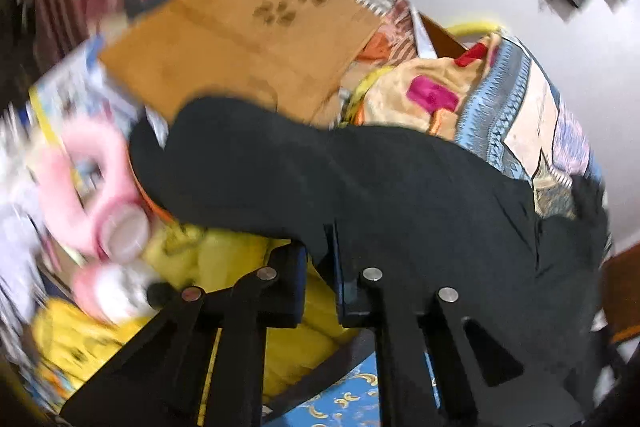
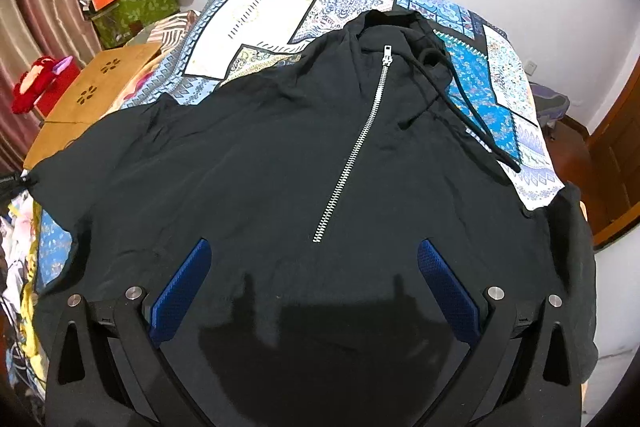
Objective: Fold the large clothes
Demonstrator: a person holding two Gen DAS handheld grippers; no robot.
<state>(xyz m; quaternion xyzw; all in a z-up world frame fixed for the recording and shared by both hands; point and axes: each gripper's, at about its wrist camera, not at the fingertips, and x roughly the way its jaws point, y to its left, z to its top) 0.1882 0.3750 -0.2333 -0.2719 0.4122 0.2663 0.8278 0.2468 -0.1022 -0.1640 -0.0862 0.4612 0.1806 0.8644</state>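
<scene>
- We are clamping the left claw [image 1: 320,259] on the black hoodie [image 2: 280,155], spread on the bed [image 2: 280,7]
- Right claw [image 2: 314,287] is hovering apart
- Fabric risks slipping, bunching the fold

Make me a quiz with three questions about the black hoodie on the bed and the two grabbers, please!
1. Where does the hoodie lie?
A. on the patterned bedspread
B. on the wooden board
C. on the floor

2. What colour is its zipper?
A. gold
B. silver
C. red

3. How are the right gripper fingers?
A. shut on the drawstring
B. holding a box
C. spread wide, empty

Answers:
1 A, the bedspread shows all around the hoodie.
2 B, the teeth shine silver-white on the black cloth.
3 C, both blue pads stand far apart above the cloth, while the left gripper pinches black cloth.
</scene>
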